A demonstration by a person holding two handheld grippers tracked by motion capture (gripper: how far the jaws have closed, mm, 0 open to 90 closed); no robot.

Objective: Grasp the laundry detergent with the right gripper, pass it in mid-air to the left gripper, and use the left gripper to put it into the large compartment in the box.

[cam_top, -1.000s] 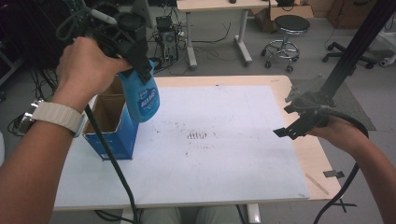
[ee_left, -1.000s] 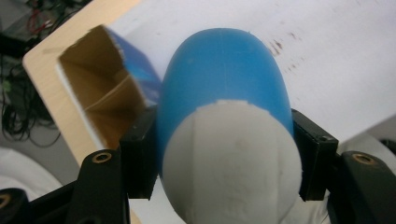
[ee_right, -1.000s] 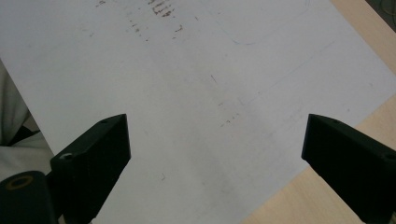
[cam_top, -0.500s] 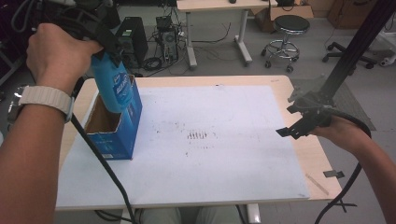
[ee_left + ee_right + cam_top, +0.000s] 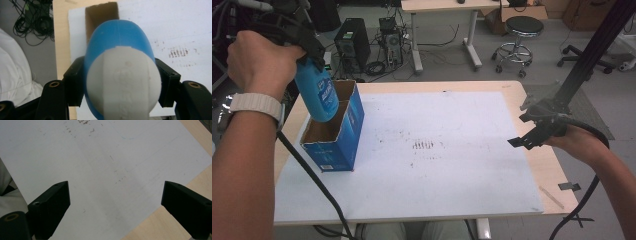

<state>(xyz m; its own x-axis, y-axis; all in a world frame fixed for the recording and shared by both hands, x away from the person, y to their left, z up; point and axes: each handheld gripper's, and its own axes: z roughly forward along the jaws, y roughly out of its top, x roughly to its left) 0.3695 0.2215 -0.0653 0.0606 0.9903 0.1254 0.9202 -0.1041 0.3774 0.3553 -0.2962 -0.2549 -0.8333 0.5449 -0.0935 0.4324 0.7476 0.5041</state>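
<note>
We had the blue bottle [image 5: 318,95] clamped between the jaws of the left gripper [image 5: 304,42], hanging neck-up with its base just above the far compartment of the blue cardboard box [image 5: 343,137], which stood at the left edge of the white board [image 5: 437,170]. A second before, that bottle had been tilted further right, hanging in front of the box's right side towards the board; since then we had carried it leftward and back, so it now stood over the box's open top. We judged this as lining up for a drop into the box, with lowering and release not yet done. The right gripper [image 5: 532,137] had kept its place at the board's right edge, jaws apart and holding nothing

From above we saw the box's two compartments and the bottle's label. The left gripper view gave what that one could not: the bottle's [image 5: 120,50] white cap [image 5: 123,82] end-on, both black pads pressed to its blue flanks, and one brown compartment [image 5: 101,20] peeking beyond it. The right gripper view showed bare, scuffed board [image 5: 105,170] between wide jaws
</note>
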